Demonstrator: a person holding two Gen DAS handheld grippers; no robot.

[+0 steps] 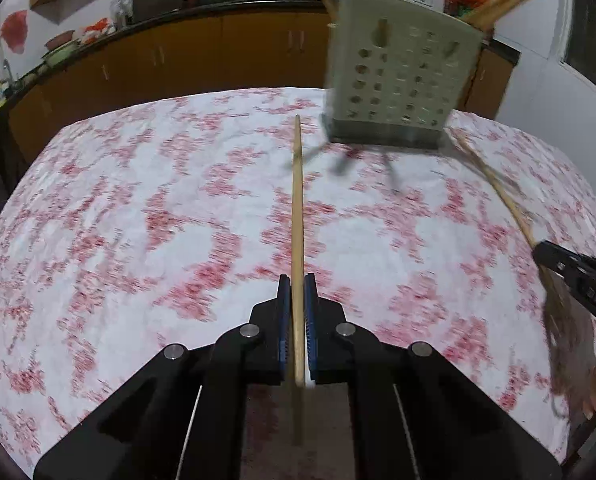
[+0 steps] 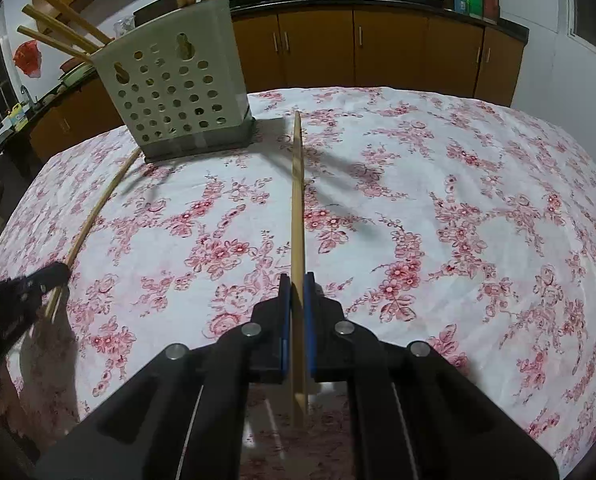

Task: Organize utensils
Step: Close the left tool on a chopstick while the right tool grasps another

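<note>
Chopsticks are the business here — one wooden chopstick runs straight up the middle of the left wrist view, clamped between the blue pads of the left gripper. A second chopstick runs up the centre of the right wrist view, pinched the same way by the right gripper. Both jaws are closed tight on their sticks. More chopsticks lean out of the top of a perforated pale holder, which stands on the floral tablecloth — upper left of the right view, upper right of the left view. The left view is blurred. Brown cabinets fill the background.
</note>
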